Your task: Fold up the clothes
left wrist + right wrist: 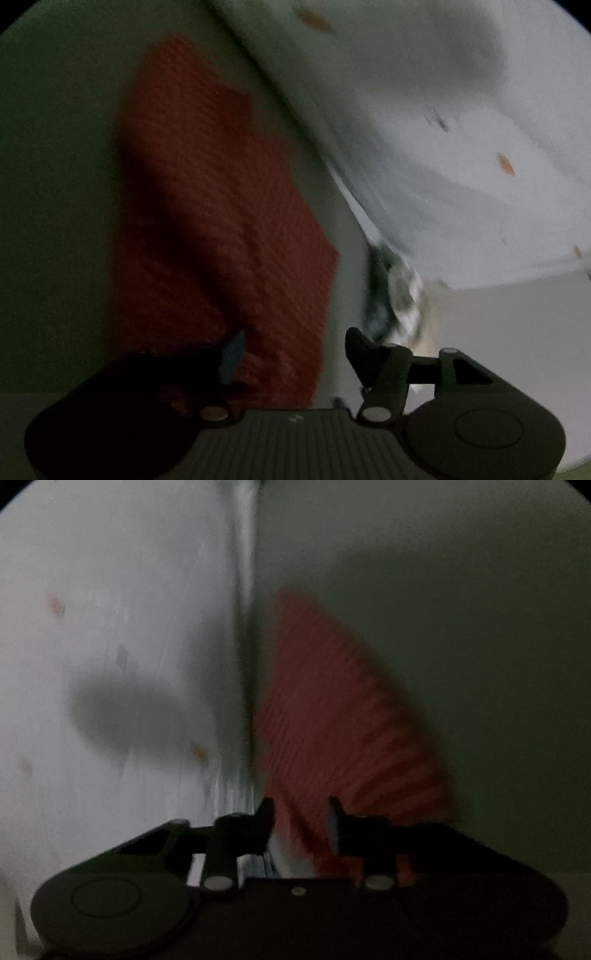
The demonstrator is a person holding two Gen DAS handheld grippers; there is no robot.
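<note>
Two grippers spread wide, holding nothing, left gripper (291, 354) and right gripper (301, 819) each over the red ribbed garment (207, 206), garment lying on a greenish surface (55, 166) beside pale spotted fabric (461, 155), both views blurred.

A: Both fisheye views are dim and grainy, with black vignette arcs in the upper corners. Motion blur smears the ribbed red knitted cloth (221, 206) and the pale grey speckled sheet (461, 129).

B: In the right wrist view, 1 soft oval shadow (133, 712) lies on the pale grey speckled sheet (110, 627). The red cloth (332, 720) streaks radially. The matte black left gripper (293, 356) and right gripper (301, 821) appear as near-silhouettes, sharper than the background.
</note>
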